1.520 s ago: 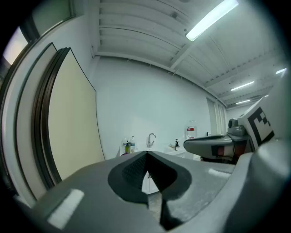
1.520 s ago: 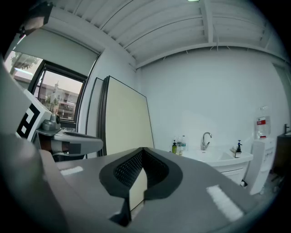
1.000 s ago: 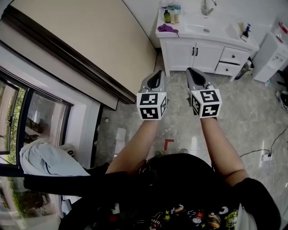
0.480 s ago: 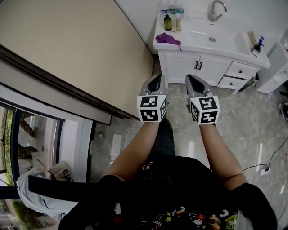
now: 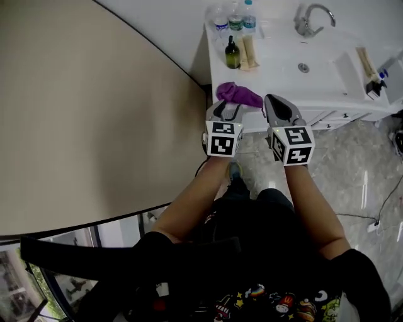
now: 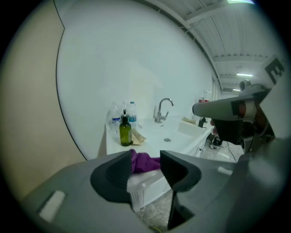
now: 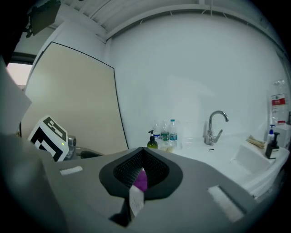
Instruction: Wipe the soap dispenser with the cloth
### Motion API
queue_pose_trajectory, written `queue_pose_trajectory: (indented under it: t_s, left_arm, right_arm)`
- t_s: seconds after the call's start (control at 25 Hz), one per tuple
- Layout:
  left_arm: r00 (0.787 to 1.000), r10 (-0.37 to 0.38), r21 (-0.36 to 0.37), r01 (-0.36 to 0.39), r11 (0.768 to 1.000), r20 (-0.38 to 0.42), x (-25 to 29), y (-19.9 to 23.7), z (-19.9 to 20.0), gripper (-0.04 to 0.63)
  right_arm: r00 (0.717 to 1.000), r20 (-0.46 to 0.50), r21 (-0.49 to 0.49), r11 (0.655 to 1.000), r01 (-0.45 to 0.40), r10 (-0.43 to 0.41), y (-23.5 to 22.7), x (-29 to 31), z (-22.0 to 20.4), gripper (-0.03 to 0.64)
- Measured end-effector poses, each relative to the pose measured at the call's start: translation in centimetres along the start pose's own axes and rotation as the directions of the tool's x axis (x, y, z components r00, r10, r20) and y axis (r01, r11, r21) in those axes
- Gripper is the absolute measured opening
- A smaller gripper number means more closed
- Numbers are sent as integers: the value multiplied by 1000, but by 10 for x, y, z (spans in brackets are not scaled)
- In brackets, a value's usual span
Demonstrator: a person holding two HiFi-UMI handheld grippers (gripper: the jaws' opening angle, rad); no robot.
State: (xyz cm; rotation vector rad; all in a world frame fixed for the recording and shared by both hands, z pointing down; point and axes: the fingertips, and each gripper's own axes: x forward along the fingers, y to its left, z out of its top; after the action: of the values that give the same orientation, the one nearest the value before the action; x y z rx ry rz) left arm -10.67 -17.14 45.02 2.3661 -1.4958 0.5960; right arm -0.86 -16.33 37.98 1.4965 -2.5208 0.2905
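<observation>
A dark green soap dispenser (image 5: 232, 54) with a black pump stands at the back left of the white vanity counter (image 5: 277, 69). A crumpled purple cloth (image 5: 238, 94) lies at the counter's front left edge. My left gripper (image 5: 225, 108) is open and hovers just before the cloth, which shows between its jaws in the left gripper view (image 6: 145, 161). The dispenser (image 6: 125, 132) stands farther back. My right gripper (image 5: 275, 102) is shut and empty, to the right of the cloth. Through its narrow slit a bit of purple cloth (image 7: 141, 179) shows, with the dispenser (image 7: 152, 142) beyond.
Water bottles (image 5: 236, 19) stand behind the dispenser. The faucet (image 5: 308, 19) and sink basin (image 5: 303, 66) lie to the right, with a dark spray bottle (image 5: 376, 80) at the far right. A beige wall panel (image 5: 94, 113) runs along the left. A cable (image 5: 368, 217) lies on the tiled floor.
The person has walked up to the vanity. The counter, far off one second ago, is now right at both grippers' tips, and the left gripper has reached the purple cloth.
</observation>
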Motion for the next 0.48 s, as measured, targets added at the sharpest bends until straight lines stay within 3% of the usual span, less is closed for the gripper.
queue_pose_trajectory:
  t_s: [0.28, 0.48]
  left_arm:
    - [982, -16, 13, 19, 1000, -187, 86, 29, -22, 286]
    - [955, 8, 13, -4, 1000, -296, 125, 40, -37, 293]
  right_arm:
    - [998, -59, 55, 998, 19, -16, -48, 70, -9, 25]
    - [997, -73, 76, 997, -18, 24, -76, 104, -11, 25]
